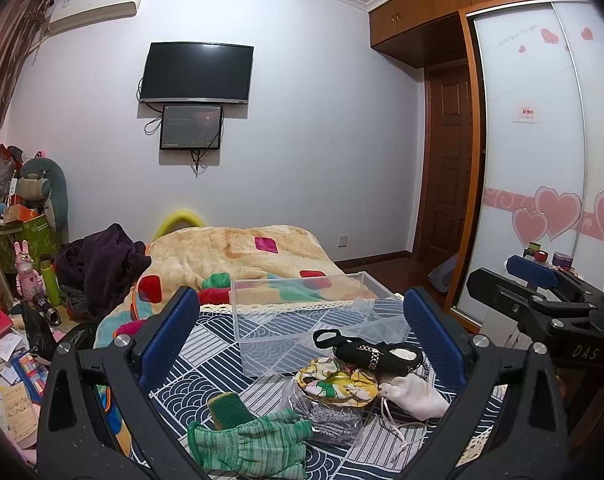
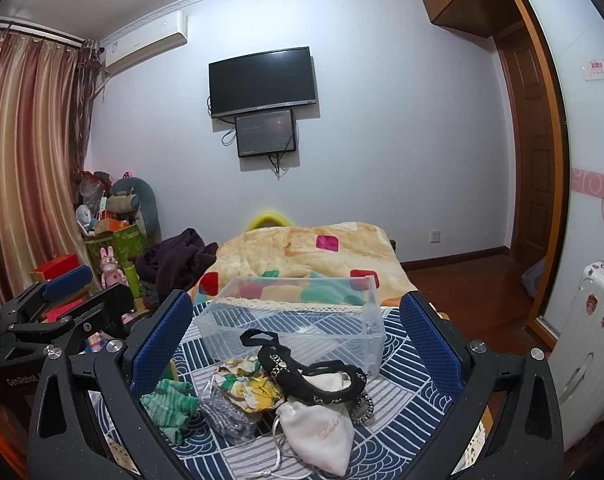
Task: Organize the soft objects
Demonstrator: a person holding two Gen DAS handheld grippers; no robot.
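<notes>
Ahead of my fingers, a pale wall point(image 2: 381, 128) carries a dark television point(image 2: 262, 80) above a smaller screen point(image 2: 266, 132). Left hang striped curtains point(image 2: 26, 160); right stands a wooden door point(image 2: 529, 152). Floor looks like dark wood point(image 2: 469, 292).

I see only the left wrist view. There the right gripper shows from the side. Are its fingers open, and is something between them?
Observer: The right gripper is open and holds nothing. Its fingers frame the pile in front of the clear box.
Operator: Has the white pouch some print? Here it looks plain.
Observer: Yes, the pouch bears faint gold script on its face.
Operator: What stands at the far right, behind that gripper?
Observer: A white suitcase with stickers on it.
</notes>
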